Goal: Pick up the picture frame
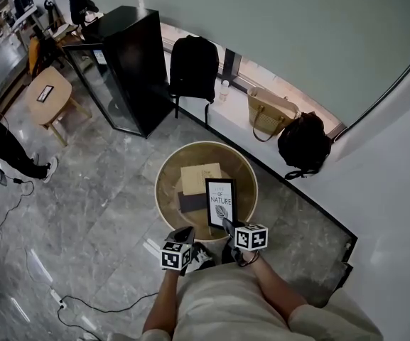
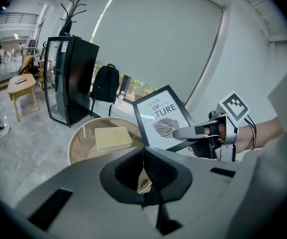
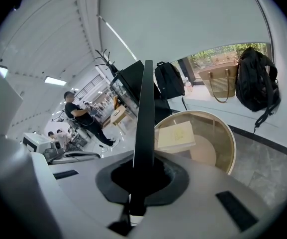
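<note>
A: Gripping the picture frame [image 3: 144, 118] in the right gripper [image 3: 142, 173], pinched tight on one thin edge near a lower corner. Nothing in the left gripper [image 2: 144, 164]: pressed closed, hanging just beside.

B: And the frame's whereabouts?

A: Held upright over the round glass-topped table [image 1: 166, 170], with the print turned toward the left gripper. Beyond, on the glass, a tan box [image 1: 200, 176] and a dark notebook [image 1: 192, 202]. No telling whether fully clear of the glass, with the bottom edge hidden.

B: Main worry from here?

A: Pivoting. Caught at one narrow spot, far from the middle, so likely to swing about the pads under its own weight on any quick turn of the wrist.

B: And then?

A: Probably slipping out and dropping onto the glass top, chipping a corner or cracking the pane. Possibly clipping the tan box on the way down.

B: Anything else?

A: Squeezing too hard on so slim a moulding, hence marking or flexing. Also tilting while rising, then catching the table's rim.

B: Safest course?

A: Lifting slowly, keeping the frame vertical, perhaps steadying the free edge with the left gripper.
</note>
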`<state>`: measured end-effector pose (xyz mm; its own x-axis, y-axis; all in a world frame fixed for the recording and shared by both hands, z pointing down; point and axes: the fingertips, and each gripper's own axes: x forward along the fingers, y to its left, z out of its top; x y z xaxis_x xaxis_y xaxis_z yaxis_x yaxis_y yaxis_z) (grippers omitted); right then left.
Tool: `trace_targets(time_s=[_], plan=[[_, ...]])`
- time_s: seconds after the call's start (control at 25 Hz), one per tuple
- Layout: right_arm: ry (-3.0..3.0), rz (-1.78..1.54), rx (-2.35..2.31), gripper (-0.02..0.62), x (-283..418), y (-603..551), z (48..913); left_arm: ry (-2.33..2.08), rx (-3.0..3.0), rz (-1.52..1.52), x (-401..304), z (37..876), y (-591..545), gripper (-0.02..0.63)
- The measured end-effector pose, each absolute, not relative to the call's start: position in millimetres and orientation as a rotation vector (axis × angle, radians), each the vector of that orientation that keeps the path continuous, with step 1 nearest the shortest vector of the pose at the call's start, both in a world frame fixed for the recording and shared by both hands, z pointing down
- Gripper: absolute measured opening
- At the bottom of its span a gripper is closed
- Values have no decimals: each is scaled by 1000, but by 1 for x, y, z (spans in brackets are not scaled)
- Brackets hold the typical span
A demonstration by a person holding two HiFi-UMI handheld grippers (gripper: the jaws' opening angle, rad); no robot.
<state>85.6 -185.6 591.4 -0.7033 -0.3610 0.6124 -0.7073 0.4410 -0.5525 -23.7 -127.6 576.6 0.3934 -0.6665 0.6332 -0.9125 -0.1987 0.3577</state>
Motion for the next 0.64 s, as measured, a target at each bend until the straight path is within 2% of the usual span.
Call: trace_targets(time_s=[0.64], plan=[[-2298,1217,840,38,86,-173,592,-1353,1922,419,-20,578,-120,20]])
